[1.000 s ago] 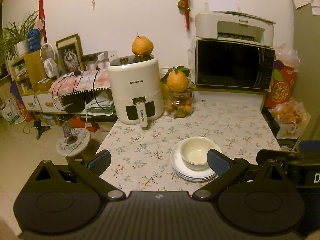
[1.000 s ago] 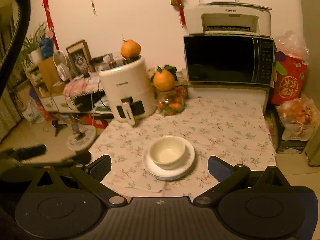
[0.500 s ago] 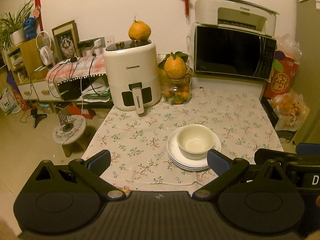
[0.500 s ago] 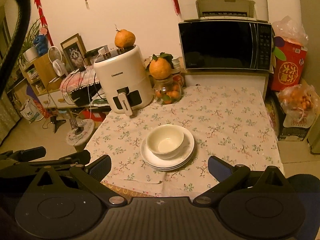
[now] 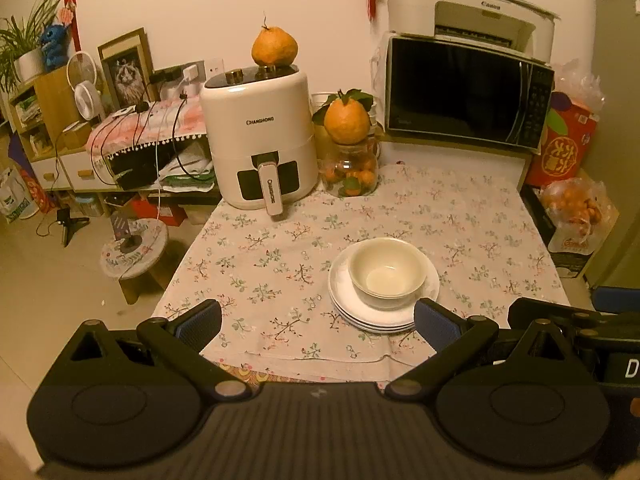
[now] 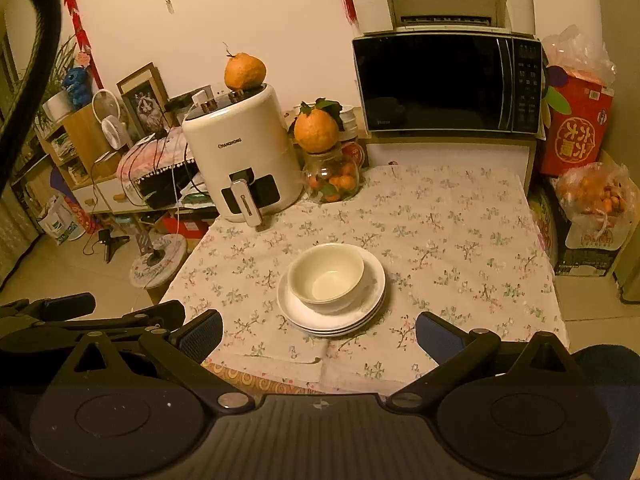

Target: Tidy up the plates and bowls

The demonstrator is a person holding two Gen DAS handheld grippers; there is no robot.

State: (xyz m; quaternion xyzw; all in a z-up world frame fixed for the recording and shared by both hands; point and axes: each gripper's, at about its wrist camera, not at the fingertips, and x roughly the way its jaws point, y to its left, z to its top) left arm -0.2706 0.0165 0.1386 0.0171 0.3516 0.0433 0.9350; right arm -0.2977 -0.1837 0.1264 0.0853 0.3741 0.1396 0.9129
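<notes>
Both views farther; one bowl [image 5: 386, 266], three plates [image 5: 380, 316].

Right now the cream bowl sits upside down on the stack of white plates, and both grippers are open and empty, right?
Not quite: the bowl sits upright, its hollow inside showing in the right wrist view. The rest holds: it rests on the stack of plates, and the left gripper and right gripper are open and empty.
</notes>
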